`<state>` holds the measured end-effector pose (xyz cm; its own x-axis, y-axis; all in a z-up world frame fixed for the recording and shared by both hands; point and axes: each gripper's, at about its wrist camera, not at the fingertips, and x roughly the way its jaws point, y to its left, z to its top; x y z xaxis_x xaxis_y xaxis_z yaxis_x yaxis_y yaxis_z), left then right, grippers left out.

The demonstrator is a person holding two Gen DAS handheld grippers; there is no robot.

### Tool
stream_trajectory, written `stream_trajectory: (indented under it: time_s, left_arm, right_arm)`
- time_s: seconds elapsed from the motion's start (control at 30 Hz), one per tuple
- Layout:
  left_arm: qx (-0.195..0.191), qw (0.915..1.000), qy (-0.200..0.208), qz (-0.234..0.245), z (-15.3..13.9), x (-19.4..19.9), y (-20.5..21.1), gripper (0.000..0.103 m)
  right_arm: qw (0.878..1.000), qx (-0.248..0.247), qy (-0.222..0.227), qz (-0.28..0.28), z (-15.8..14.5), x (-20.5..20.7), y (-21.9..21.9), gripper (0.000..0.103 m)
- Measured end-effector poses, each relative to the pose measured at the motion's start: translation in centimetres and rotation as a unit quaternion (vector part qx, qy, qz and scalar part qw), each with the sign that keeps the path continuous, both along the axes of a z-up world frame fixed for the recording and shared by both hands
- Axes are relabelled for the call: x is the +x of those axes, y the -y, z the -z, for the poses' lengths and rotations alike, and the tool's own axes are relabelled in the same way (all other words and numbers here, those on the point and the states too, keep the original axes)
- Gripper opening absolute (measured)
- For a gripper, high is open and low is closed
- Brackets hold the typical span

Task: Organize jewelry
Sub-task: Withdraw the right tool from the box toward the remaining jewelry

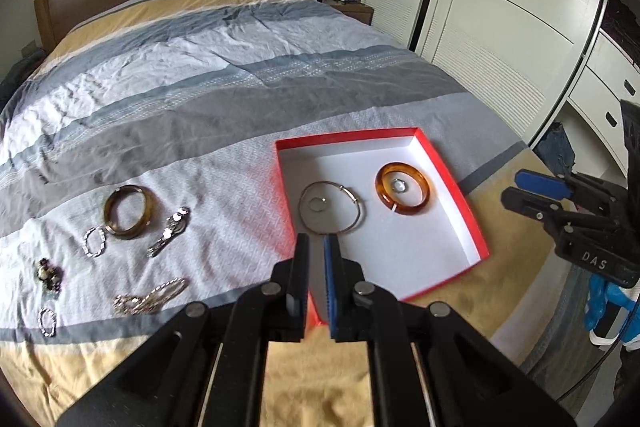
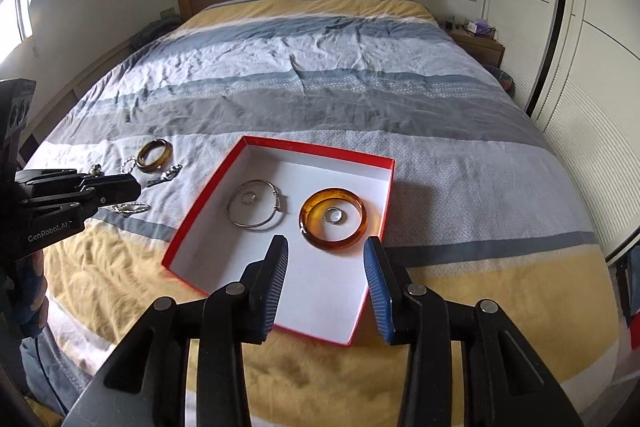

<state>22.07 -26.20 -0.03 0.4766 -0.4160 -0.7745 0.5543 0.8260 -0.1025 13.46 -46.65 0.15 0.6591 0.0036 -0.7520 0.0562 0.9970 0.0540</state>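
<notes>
At the bed's foot edge, the red box (image 2: 382, 183) holds an amber bangle (image 2: 333, 219) and a silver bangle (image 2: 256, 209), each ringing a small ring; the right gripper (image 2: 326, 247) hangs spread and empty above it; the left gripper (image 1: 318, 247), nearly pressed together and empty, hovers over the box's near-left rim; a careless descent could likely tip the light box; the brown bangle (image 1: 129, 213), chains (image 1: 150, 297) and beaded pieces (image 1: 50, 273) lie unsorted toward the bed's left edge, nothing blocking them.

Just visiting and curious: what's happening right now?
Left gripper jaws nearly shut, empty; right gripper open. Two bangles in red box. Brown bangle waits on bed.
</notes>
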Motion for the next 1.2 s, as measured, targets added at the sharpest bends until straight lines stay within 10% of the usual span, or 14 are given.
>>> stream_trajectory:
  time_s: [0.6, 1.2]
  left_arm:
    - [-0.028, 0.9874, 0.073, -0.138, -8.7, -13.9, -15.8, 0.017]
    - [-0.051, 0.9556, 0.099, -0.273, -8.3, -20.2, -28.7, 0.017]
  right_arm:
    - [0.996, 0.034, 0.086, 0.003, -8.6, -13.2, -9.3, 0.041]
    - [0.992, 0.017, 0.11, -0.051, -9.6, -17.9, -18.7, 0.043]
